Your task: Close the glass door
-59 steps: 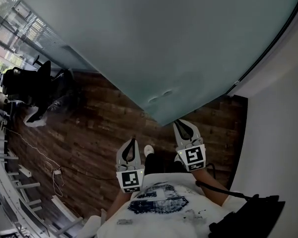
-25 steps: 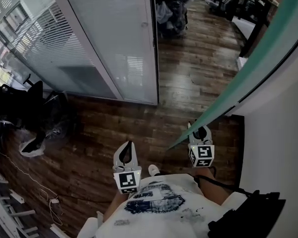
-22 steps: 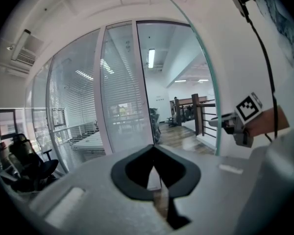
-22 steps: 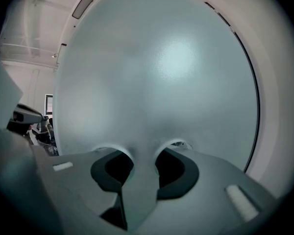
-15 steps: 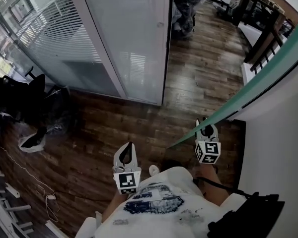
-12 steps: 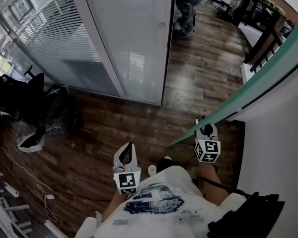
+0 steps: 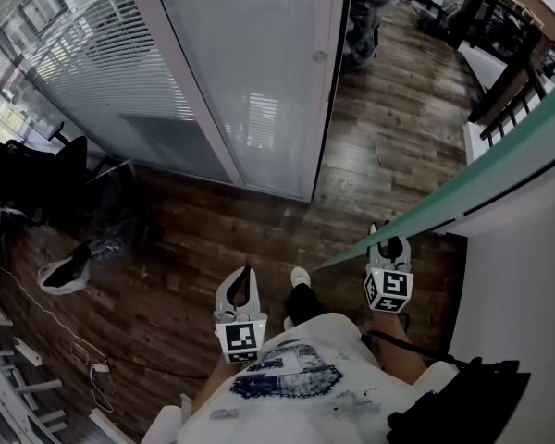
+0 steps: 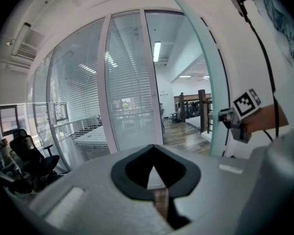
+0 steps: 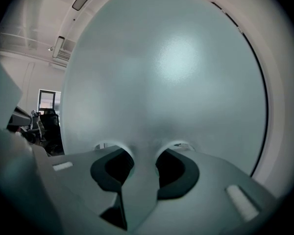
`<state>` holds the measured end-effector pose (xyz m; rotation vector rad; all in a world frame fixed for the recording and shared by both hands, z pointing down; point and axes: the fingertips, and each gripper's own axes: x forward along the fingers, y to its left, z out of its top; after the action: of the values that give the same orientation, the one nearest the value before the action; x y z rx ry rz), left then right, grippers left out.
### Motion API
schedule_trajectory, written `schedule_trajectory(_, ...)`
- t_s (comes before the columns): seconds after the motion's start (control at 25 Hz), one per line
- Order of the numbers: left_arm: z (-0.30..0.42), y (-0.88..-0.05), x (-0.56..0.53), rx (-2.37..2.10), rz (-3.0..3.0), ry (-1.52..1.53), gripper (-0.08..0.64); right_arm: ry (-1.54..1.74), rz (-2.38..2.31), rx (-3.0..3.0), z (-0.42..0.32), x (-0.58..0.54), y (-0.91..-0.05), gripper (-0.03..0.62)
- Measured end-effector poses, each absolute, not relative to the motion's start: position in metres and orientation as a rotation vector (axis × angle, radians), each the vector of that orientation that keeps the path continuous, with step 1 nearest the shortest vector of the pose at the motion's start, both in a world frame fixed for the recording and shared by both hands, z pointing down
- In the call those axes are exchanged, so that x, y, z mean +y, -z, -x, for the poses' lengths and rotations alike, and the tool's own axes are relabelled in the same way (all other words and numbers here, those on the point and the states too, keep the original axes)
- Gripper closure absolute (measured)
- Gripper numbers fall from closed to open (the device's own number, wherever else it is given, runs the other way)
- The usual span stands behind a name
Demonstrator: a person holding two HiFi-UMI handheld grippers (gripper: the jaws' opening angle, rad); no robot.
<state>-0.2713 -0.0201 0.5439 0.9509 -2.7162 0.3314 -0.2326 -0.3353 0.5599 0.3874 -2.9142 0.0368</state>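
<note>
Evidently, you gripped the edge of the glass door [image 7: 499,169] in your right gripper [image 7: 388,246] to swing it, with your left gripper [image 7: 244,276] closed and empty.

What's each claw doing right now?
Left claw: closed, empty.
Right claw: closed on the glass door edge.

The glass door [image 7: 481,185] is a frosted pane with a pale green tint. From above it shows edge-on as a slanted strip, standing open, near the white wall [image 7: 527,285].
</note>
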Motion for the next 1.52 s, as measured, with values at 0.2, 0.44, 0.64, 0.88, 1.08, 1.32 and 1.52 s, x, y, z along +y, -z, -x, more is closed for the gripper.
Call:
schedule_trajectory(0.2, 0.320, -0.534, -0.040, -2.722, -0.979, -0.347, 0.560, -0.046, -0.392, -2.913, 0.266, -0.338, -0.561, 0.472)
schedule_trajectory(0.44, 0.356, -0.529, -0.076, -2.739, -1.019, -0.351, 0.560, -0.045, -0.398, -2.908, 0.300, -0.354, -0.566, 0.474)
schedule_trajectory(0.64, 0.381, -0.530, -0.091, -2.724, -1.009, -0.348, 0.560, -0.039, -0.394, -2.889, 0.331, -0.366, -0.568, 0.474)
schedule_trajectory(0.88, 0.414, -0.524, -0.104, -2.717, -0.994, -0.338, 0.560, -0.025, -0.349, -2.882, 0.372, -0.372, -0.568, 0.474)
schedule_trajectory(1.08, 0.433, -0.523, -0.125, -2.755, -1.009, -0.356, 0.560, -0.016, -0.329, -2.885, 0.400, -0.380, -0.567, 0.476)
schedule_trajectory(1.32, 0.452, -0.523, -0.137, -2.773, -0.985, -0.351, 0.558, -0.026, -0.344, -2.887, 0.427, -0.395, -0.567, 0.476)
schedule_trajectory(1.52, 0.473, -0.520, -0.150, -2.743, -1.047, -0.360, 0.560, -0.031, -0.389, -2.881, 0.448, -0.404, -0.566, 0.476)
